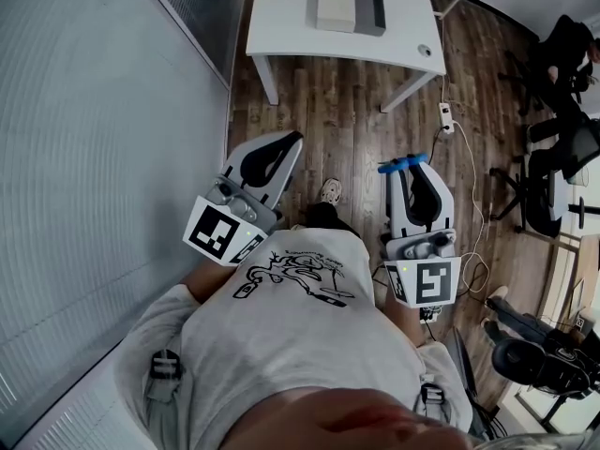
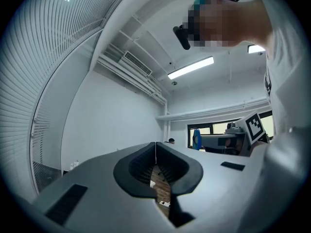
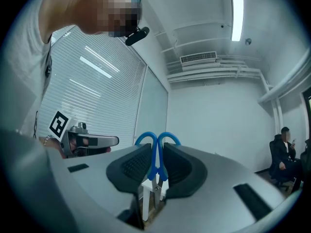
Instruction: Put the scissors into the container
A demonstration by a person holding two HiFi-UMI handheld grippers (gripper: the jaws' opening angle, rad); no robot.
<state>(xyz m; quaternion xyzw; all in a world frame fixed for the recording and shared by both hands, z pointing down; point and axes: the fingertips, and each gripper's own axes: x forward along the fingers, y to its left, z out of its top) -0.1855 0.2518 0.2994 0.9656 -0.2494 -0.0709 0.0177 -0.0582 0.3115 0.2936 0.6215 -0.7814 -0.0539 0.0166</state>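
Observation:
A pair of scissors with blue handles (image 3: 156,152) is clamped upright between the pads of my right gripper (image 3: 156,148); the handle loops stick out past the tips (image 1: 401,165). My left gripper (image 1: 294,139) is shut, its tips touching with nothing between them (image 2: 155,145). Both grippers are held level at waist height, side by side over the wooden floor. Ahead stands a white table (image 1: 281,28) with a grey and beige container (image 1: 350,10) on top. The container's inside is not visible from here.
A slatted blind and glass wall (image 1: 94,157) runs along the left. A power strip (image 1: 447,117) with a white cable lies on the floor right of the table. Black office chairs (image 1: 548,172) crowd the right side. A person sits by the far wall (image 3: 283,152).

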